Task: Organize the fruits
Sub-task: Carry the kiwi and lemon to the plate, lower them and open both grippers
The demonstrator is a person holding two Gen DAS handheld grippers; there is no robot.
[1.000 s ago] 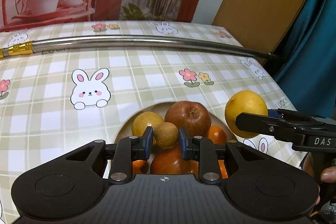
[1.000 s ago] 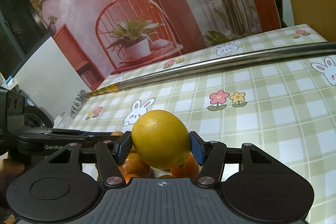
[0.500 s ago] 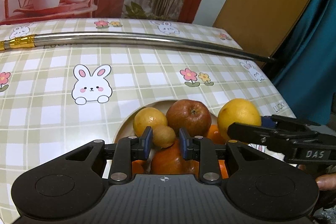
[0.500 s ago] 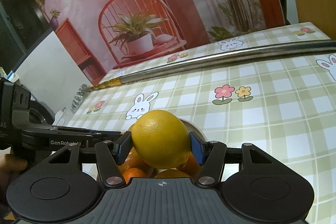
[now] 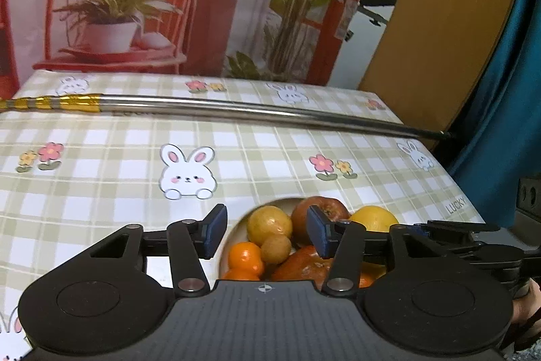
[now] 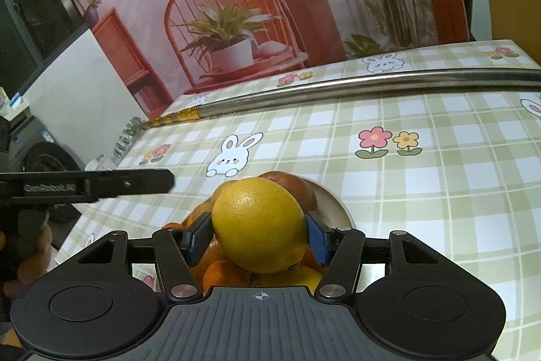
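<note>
- Fruits fill a round white bowl (image 5: 233, 235) on the bench (image 5: 101, 164), which is covered in a green-and-white checked cloth printed with rabbits and flowers.
- Left wrist view: the left gripper (image 5: 265, 230) hangs over the bowl with its blue-padded fingers (image 5: 211, 234) opening, and nothing is pinched between them.
- Below the gap, a small round tan-brown fruit (image 5: 275, 248) rests in the pile, touching a yellow-orange citrus (image 5: 268, 224) behind it and a small bright orange mandarin (image 5: 245, 257) on its left.
- A dark red apple (image 5: 304, 217) sits at the back of the bowl, partly hidden by the right-hand finger.
- A long shiny metal pole with a gold-wrapped end (image 5: 236, 109) lies across the far part of the bench.
- Right wrist view: the right gripper (image 6: 258, 237) pinches a large yellow lemon-shaped citrus (image 6: 258, 224) between its blue fingers (image 6: 318, 241), held above the bowl's pile.
- Orange fruit and the red apple show beneath and behind it; the bowl's rim appears on the right.
</note>
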